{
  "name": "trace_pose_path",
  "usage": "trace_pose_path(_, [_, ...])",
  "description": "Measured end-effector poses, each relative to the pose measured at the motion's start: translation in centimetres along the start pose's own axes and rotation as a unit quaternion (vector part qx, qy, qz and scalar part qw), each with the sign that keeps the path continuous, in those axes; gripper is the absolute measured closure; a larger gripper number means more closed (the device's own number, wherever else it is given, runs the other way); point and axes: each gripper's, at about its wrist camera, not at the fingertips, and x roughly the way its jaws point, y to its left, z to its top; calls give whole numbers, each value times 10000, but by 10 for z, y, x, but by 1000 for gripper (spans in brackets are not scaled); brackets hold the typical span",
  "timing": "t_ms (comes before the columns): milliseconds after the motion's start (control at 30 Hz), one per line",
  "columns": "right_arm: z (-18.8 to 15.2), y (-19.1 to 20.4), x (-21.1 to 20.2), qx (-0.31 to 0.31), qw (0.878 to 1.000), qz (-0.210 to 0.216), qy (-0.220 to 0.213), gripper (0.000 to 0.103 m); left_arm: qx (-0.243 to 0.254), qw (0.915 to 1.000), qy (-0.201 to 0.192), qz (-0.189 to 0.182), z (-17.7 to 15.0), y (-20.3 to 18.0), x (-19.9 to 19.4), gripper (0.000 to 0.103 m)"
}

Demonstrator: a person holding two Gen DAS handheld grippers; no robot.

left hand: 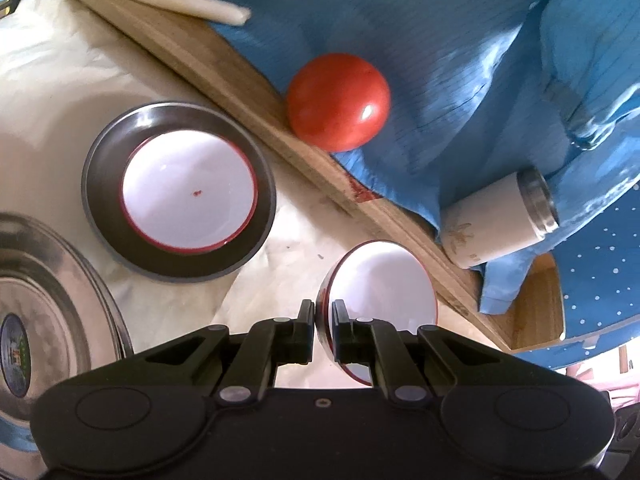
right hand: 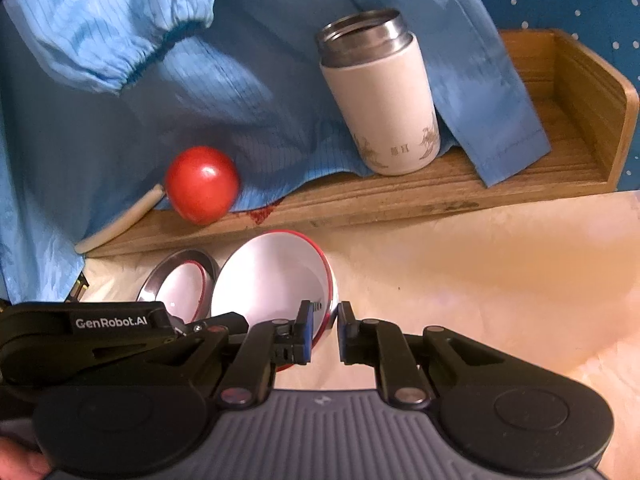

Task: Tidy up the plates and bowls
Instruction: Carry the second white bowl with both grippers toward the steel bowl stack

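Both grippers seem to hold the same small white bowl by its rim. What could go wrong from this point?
1. The left gripper and right gripper each pinch only the thin rim of the tilted white bowl; it may slip or twist if the hands move unevenly.
2. The second bowl sits in the dark plate close by; lowering carelessly could knock it.
3. The tomato rests at the wooden tray's edge and might roll down.

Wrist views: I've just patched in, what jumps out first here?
The white red-rimmed bowl, tilted and clamped at its rim by the left gripper, jaws shut on it; the right gripper pinches its other side. Behind it, a red tomato sits on the wooden tray against blue cloth, near a white flask. A matching bowl rests in a dark steel plate.
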Motion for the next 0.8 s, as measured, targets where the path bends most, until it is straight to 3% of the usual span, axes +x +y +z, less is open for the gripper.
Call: trace_pose_path(800, [14, 45, 13, -226, 9994, 245, -126, 89, 100, 9993, -351, -47, 27, 20, -33, 95])
